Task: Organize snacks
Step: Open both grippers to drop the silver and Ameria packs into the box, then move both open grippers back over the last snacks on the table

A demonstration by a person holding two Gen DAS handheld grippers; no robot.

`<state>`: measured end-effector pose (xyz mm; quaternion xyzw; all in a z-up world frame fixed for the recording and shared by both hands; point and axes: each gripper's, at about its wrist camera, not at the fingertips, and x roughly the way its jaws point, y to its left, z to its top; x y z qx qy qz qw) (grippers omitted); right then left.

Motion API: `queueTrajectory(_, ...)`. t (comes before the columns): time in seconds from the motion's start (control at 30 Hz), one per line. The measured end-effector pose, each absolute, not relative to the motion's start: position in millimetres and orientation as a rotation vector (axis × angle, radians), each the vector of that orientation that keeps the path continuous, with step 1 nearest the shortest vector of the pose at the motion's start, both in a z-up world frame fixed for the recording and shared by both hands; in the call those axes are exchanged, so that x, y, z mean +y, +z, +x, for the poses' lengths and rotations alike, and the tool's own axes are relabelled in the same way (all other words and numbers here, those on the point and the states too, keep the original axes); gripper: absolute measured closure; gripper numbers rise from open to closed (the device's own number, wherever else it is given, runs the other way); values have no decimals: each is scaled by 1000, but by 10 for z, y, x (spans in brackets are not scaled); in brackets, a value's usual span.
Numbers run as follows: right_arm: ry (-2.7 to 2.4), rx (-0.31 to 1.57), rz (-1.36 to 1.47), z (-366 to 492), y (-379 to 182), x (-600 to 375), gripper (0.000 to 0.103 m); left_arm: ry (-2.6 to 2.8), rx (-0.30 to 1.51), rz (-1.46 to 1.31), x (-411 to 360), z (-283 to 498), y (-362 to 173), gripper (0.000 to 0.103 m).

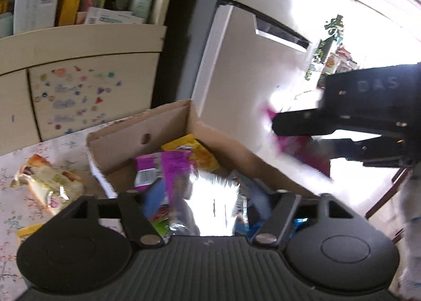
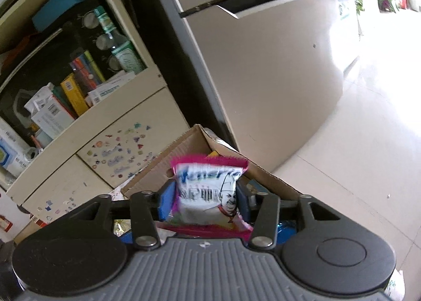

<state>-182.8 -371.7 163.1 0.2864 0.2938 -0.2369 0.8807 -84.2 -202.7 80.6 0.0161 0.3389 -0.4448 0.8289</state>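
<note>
An open cardboard box [image 1: 118, 148] stands on the table and holds a yellow packet [image 1: 194, 153], a purple packet [image 1: 163, 166] and other snacks. My left gripper [image 1: 208, 190] hangs over the box, open, with a shiny silver packet [image 1: 213, 201] lying loose between its blue pads. My right gripper [image 2: 205, 186] is shut on a pink-and-white snack packet [image 2: 208, 195], which stands upright between the pads over the box's [image 2: 268, 177] near corner. In the left wrist view the right gripper [image 1: 292, 135] comes in from the right with the blurred pink packet [image 1: 297, 148].
A gold-and-white snack packet [image 1: 50, 182] lies on the floral tablecloth [image 1: 15, 211] left of the box. Behind stand a cream cabinet [image 1: 79, 90] with stickers, shelves crowded with boxes and a bottle [image 2: 118, 45], and a tall fridge [image 2: 263, 64]. Pale floor [image 2: 368, 143] lies to the right.
</note>
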Motion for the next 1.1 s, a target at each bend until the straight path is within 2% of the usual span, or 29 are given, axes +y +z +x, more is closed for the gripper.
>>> queueTrajectory(0.07, -503, 611, 606, -1840, 1628, -3729, 36, -945, 702, 15, -2005, -854, 830, 19)
queueTrajectory(0.23, -496, 603, 630, -1854, 1630, -3743, 32, -909, 695, -13, -1902, -776, 898, 16)
queueTrajectory(0.83, -345, 631, 580, -1609, 1620, -3458, 24, -650, 715, -41, -1127, -219, 1086, 12)
queueTrajectory(1.1, -264, 650, 564, -1485, 1614, -3271, 23, -541, 775, -37, -838, 19, 923, 11)
